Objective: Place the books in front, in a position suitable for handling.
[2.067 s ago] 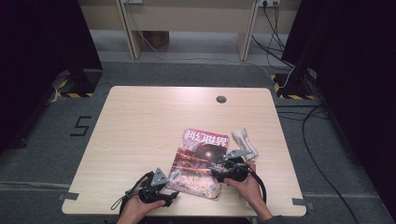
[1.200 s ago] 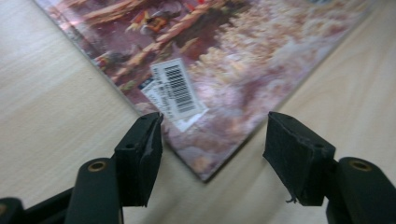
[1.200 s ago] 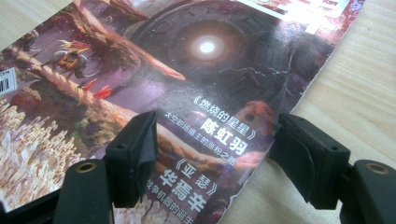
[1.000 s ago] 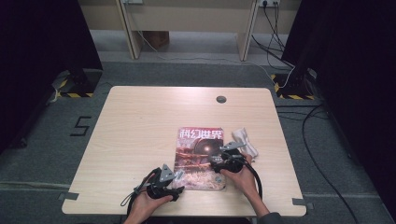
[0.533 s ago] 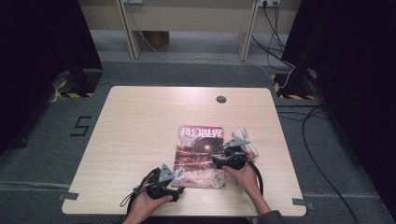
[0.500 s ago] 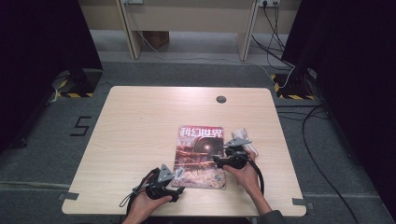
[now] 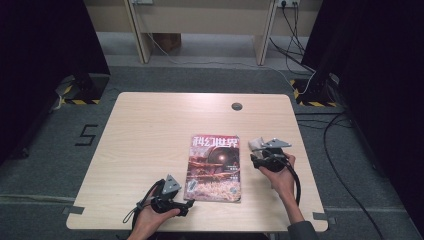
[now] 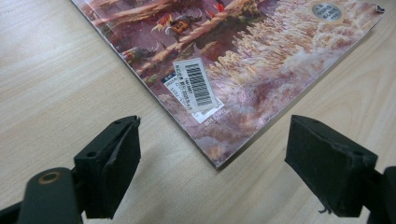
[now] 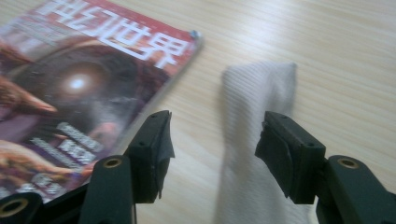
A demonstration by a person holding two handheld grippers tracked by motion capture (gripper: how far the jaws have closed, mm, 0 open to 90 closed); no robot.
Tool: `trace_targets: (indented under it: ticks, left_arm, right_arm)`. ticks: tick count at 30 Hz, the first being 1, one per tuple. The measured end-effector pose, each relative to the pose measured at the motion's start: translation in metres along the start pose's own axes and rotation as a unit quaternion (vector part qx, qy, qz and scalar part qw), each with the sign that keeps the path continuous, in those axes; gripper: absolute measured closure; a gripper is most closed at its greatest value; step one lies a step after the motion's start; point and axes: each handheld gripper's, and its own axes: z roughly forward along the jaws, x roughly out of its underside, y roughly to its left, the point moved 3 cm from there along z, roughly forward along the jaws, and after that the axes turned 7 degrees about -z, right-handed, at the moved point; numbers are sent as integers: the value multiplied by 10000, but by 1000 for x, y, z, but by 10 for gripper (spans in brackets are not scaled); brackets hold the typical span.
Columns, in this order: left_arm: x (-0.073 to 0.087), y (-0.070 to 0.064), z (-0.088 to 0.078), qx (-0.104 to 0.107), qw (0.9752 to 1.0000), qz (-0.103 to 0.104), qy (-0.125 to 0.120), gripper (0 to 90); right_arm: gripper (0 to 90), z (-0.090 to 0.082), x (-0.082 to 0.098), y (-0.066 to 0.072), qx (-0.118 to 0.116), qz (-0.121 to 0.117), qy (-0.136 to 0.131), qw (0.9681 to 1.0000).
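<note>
magazine (image 8: 243, 60) corner lies between wide, just-opening left gripper (image 8: 212, 172) jaws, untouched; right gripper (image 9: 212, 154) closing, empty.

glossy paper magazine (image 7: 215, 167) on matt wood-grain table (image 7: 150, 130)

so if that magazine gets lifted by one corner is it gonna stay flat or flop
The magazine looks thin and soft-covered, lying flat on the table, so it would probably sag when lifted by the near corner between the open left hand-held gripper jaws. Its glossy cover may slip. Pushed, it should slide rather than roll or tip.
</note>
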Motion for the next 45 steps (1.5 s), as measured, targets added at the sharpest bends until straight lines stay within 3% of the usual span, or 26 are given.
trace_targets:
  ticks: [4,12,16,22,29,33,38,45]
  left_arm:
    - [0,1,1,-4,10000,-2,-10,167]
    - [0,0,1,8,10000,11,-13,170]
    - [1,-1,2,36,10000,39,2,171]
    - [0,2,-1,-13,10000,1,-48,173]
    - [-1,3,-1,-19,10000,-1,-76,173]
    - [-1,4,-2,-30,10000,-41,-82,174]
    - [-1,4,-2,-29,10000,-38,-81,173]
    - [-1,4,-1,-29,10000,-20,-62,173]
  right_arm:
    - [442,5,4,-11,54,194,123,9997]
    - [542,18,15,-21,120,161,469,9987]
    - [604,17,20,-25,10,140,472,9988]
    - [655,8,28,-28,-20,89,545,9985]
    - [654,-17,48,-23,40,-90,733,9973]
    - [634,-30,58,-19,22,-199,761,9969]
    - [587,-40,67,-22,30,-139,772,9969]
    - [401,-50,54,-19,104,211,193,9995]
